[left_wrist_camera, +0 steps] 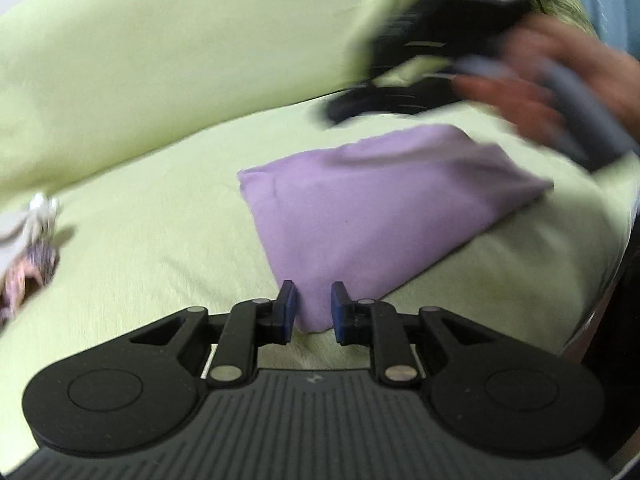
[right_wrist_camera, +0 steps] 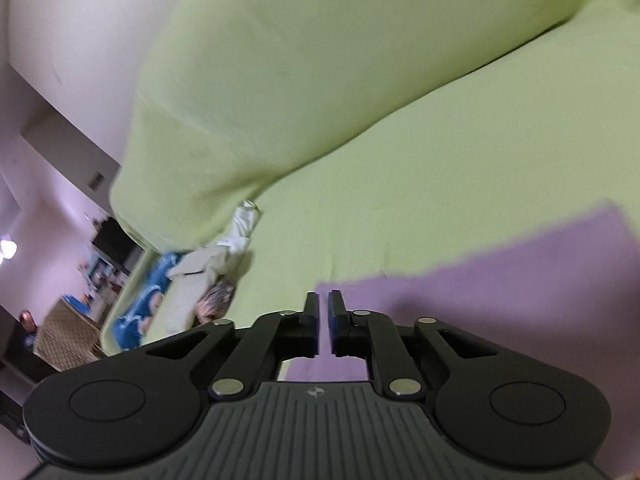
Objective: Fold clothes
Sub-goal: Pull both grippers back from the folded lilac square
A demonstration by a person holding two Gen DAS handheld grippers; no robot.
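A folded lilac garment (left_wrist_camera: 372,204) lies on the light green couch seat (left_wrist_camera: 160,232). My left gripper (left_wrist_camera: 314,308) sits at its near corner, with a fold of the cloth between the slightly parted fingers. In the left wrist view the right gripper (left_wrist_camera: 420,52) is blurred above the far side of the garment, held by a hand. In the right wrist view the lilac garment (right_wrist_camera: 500,300) fills the lower right. My right gripper (right_wrist_camera: 323,322) hovers over its edge, jaws nearly closed with a narrow gap and nothing between them.
The green couch backrest (left_wrist_camera: 180,60) rises behind the seat. A small heap of other clothes (left_wrist_camera: 28,248) lies at the left end of the seat, also in the right wrist view (right_wrist_camera: 208,276). A wicker basket (right_wrist_camera: 68,332) stands beyond the couch.
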